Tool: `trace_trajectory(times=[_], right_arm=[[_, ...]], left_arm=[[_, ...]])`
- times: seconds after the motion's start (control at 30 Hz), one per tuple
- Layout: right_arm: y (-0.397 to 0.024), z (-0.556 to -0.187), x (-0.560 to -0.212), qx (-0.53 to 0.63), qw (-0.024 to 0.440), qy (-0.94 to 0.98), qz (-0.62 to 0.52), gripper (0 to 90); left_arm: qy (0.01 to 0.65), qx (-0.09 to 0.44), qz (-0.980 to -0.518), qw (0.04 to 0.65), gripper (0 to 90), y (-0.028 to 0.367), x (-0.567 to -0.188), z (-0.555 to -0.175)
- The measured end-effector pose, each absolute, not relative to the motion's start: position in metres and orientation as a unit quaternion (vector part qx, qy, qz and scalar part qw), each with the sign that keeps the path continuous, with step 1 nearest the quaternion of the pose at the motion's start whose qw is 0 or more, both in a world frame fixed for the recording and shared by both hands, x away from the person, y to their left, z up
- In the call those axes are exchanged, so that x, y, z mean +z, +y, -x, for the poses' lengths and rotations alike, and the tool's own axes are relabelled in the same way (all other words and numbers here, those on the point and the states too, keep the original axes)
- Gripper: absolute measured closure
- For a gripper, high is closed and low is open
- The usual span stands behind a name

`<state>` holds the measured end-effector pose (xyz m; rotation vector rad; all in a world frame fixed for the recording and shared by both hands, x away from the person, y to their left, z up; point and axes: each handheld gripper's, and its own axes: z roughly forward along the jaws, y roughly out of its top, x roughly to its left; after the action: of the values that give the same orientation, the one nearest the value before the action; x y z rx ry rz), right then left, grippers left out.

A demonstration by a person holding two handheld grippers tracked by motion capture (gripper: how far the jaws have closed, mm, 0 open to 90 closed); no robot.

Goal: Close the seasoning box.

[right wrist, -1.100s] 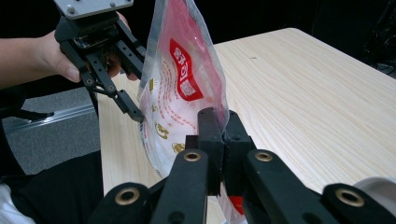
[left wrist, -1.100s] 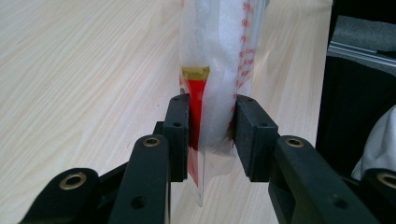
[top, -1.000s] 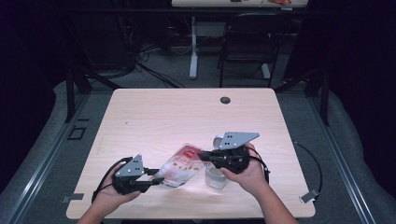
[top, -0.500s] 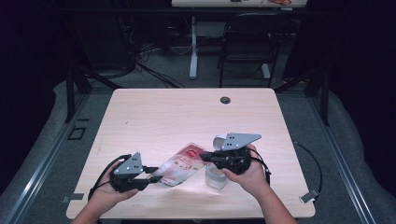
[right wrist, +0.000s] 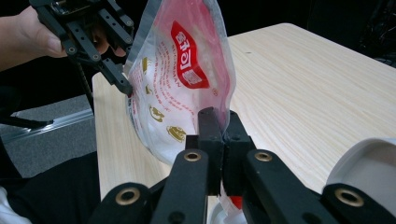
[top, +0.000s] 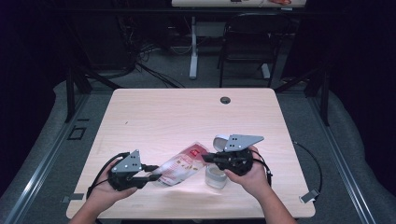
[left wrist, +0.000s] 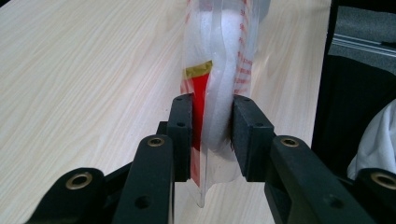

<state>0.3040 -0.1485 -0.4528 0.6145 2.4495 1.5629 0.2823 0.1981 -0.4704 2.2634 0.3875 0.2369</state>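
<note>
A clear plastic bag (top: 184, 163) with red print and white grains inside is stretched between my two grippers above the table's front. My left gripper (top: 156, 177) grips its lower left end. In the left gripper view the black pads (left wrist: 186, 126) press on the bag (left wrist: 219, 70) from both sides; the left gripper (left wrist: 212, 130) has just been closing its jaws with the bag between them. My right gripper (top: 208, 158) is shut on the bag's other edge. In the right gripper view the right gripper (right wrist: 219, 126) pinches the bag (right wrist: 182, 79), with the left gripper (right wrist: 123, 86) farther off.
A small clear round container (top: 215, 176) stands on the wooden table (top: 187, 112) just under my right gripper. A white round object (top: 220, 139) sits behind that gripper, seen close up as the white object (right wrist: 369, 172). A black grommet (top: 225, 100) marks the far edge.
</note>
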Motion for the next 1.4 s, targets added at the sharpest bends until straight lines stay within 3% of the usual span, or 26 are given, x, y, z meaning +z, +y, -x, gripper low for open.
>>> trace_trajectory(times=[1.4], right_arm=[[-0.157, -0.305, -0.467, 0.535, 0.082, 0.812, -0.218, 89.5]], left_arm=[[0.153, 0.105, -0.886, 0.426, 76.4, 0.203, -0.443, -0.288]])
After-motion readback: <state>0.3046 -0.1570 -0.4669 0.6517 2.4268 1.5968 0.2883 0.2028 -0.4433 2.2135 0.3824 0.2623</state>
